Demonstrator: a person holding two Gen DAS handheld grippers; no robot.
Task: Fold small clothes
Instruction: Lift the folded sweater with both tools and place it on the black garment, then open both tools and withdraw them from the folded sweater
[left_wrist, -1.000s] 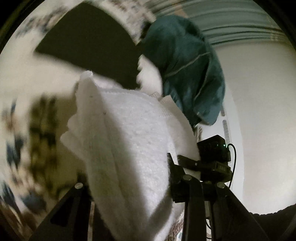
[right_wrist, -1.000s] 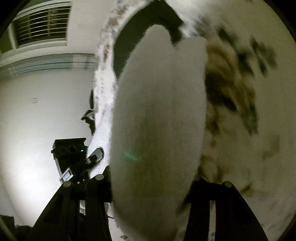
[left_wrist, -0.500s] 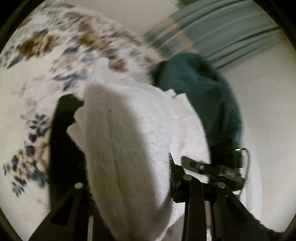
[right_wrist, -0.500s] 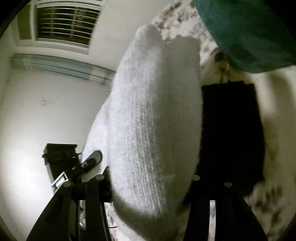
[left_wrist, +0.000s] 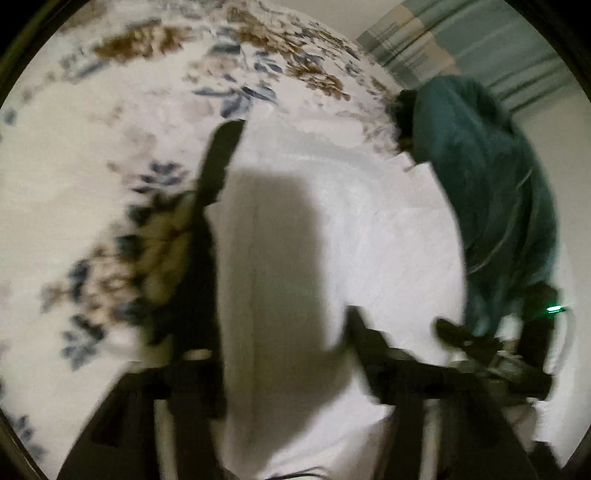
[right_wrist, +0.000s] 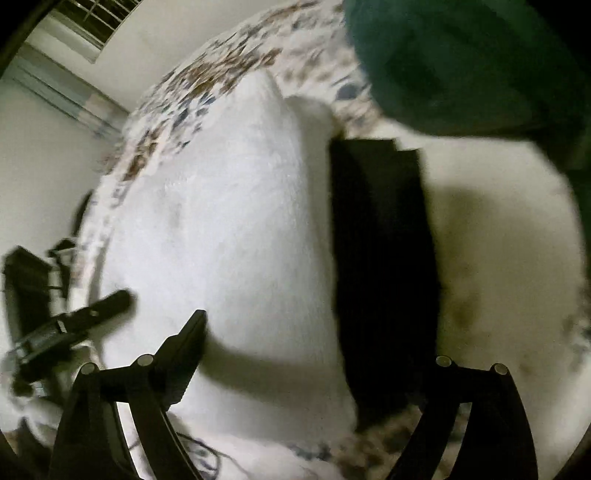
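On the floral bedspread, patterned with blue and brown leaves, lies a folded white knit garment, a thick pale bundle that fills the middle of both wrist views. Just beside it sits a flat black cloth, touching the white garment's edge along one long side (the left wrist view shows only a narrow dark strip of it). Above and behind these, a teal garment is heaped on the bed, and the same dark green mass crowds the upper right corner of the right wrist view. The left gripper has its fingers spread wide, one on either side of the white bundle, and the blur leaves it unclear whether they touch the fabric. The right gripper is likewise spread apart, its left finger over the white garment's lower edge and its other finger down beyond the black cloth; neither pinches anything. Each camera catches the other gripper as a dark, blurred shape at the side of the frame. A striped curtain hangs beyond the bed.
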